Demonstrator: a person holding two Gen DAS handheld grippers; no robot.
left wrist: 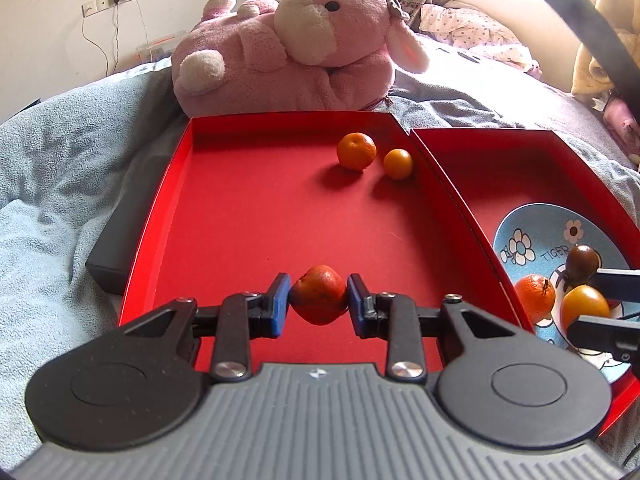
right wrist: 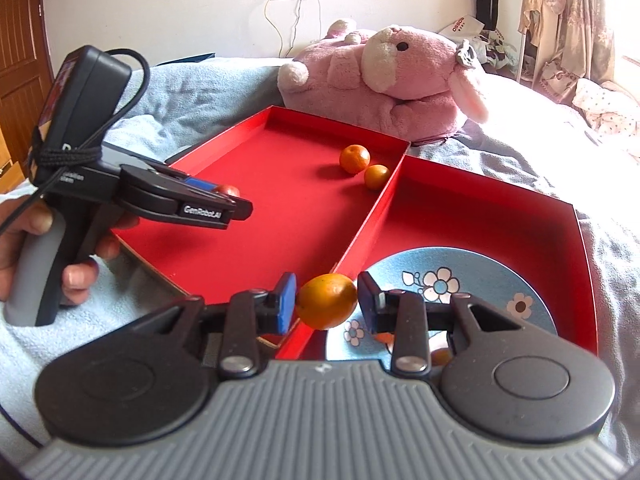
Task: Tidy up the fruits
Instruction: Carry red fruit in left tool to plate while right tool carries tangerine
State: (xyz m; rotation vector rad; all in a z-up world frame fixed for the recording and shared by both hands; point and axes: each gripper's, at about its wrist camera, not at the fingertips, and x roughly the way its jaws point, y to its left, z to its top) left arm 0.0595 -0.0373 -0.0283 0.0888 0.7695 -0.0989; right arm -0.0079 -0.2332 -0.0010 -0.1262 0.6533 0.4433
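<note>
My left gripper (left wrist: 319,300) is shut on a reddish-orange fruit (left wrist: 319,295) and holds it over the near part of the left red tray (left wrist: 240,200). It also shows in the right wrist view (right wrist: 236,204) with the red fruit (right wrist: 227,191) peeking behind its fingers. My right gripper (right wrist: 327,300) is shut on a yellow-orange fruit (right wrist: 326,295) above the wall between the two trays. In the left wrist view that fruit (left wrist: 585,305) sits by the right gripper's fingers (left wrist: 612,280). Two oranges (left wrist: 356,151) (left wrist: 397,164) lie at the left tray's far right.
A blue flowered plate (left wrist: 536,236) lies in the right red tray (right wrist: 500,216) with an orange (left wrist: 535,297) and a dark brown fruit (left wrist: 582,261) on it. A pink plush rabbit (left wrist: 288,48) lies behind the trays. Everything rests on a grey-blue blanket (left wrist: 60,184).
</note>
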